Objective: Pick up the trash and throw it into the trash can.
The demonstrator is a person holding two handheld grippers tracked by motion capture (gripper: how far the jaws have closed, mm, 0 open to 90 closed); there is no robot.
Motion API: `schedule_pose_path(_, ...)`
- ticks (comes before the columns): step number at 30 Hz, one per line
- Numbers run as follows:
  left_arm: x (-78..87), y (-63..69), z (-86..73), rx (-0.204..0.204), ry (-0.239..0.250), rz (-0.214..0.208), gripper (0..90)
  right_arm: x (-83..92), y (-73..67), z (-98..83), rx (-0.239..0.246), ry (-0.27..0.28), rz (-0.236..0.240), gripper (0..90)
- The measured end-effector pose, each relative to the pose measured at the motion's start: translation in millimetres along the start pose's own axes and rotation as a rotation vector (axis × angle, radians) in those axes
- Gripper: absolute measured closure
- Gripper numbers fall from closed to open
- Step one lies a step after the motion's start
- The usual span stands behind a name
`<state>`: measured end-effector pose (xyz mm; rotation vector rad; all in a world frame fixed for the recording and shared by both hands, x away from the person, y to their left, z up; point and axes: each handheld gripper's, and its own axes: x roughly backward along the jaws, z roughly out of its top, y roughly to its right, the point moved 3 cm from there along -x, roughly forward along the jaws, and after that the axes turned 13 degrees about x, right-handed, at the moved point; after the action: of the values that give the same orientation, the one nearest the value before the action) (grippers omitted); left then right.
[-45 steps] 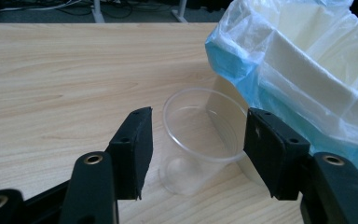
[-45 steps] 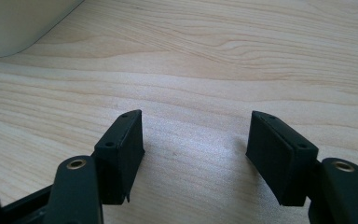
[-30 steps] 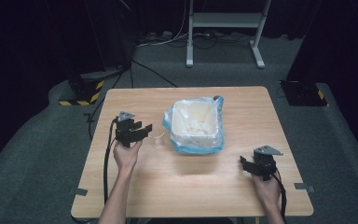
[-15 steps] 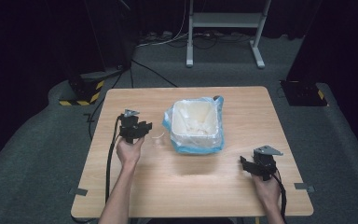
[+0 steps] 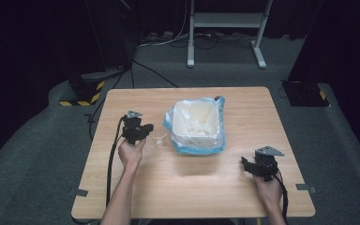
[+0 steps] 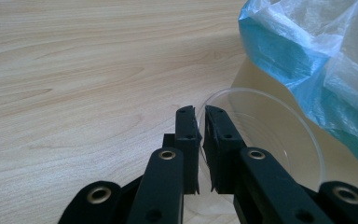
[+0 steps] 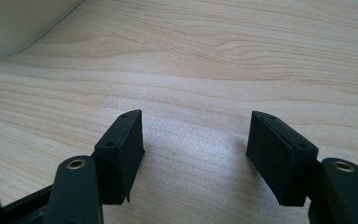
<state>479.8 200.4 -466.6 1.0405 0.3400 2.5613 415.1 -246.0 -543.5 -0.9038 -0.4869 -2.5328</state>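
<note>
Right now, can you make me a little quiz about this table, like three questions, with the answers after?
1. True or false: the right gripper has its jaws spread wide with nothing between them.
2. What is the left gripper pinching? A) the blue bag B) the rim of a clear plastic cup C) a cable
3. Fill in: the white bin near the middle of the wooden table is lined with a ____ plastic bag.

Key: 1 true. 2 B, the jaws are nearly closed on the cup's rim, right beside the bin. 3 blue.
</note>
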Motion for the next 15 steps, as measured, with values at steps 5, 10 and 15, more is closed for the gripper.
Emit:
schedule_pose_path(5,7.3,1.5,0.5,-0.002,0.011,-0.008,84.2,0.0,0.0,0.0,0.0,0.0,0.0,35.9)
schedule_pose_path(10,17.9,2.4,1.4,-0.008,0.02,-0.019,84.4,0.0,0.0,0.0,0.0,0.0,0.0,35.9)
schedule_pose_path(15,25.7,2.4,2.8,0.003,0.033,-0.035,84.5,0.0,0.0,0.0,0.0,0.0,0.0,35.9)
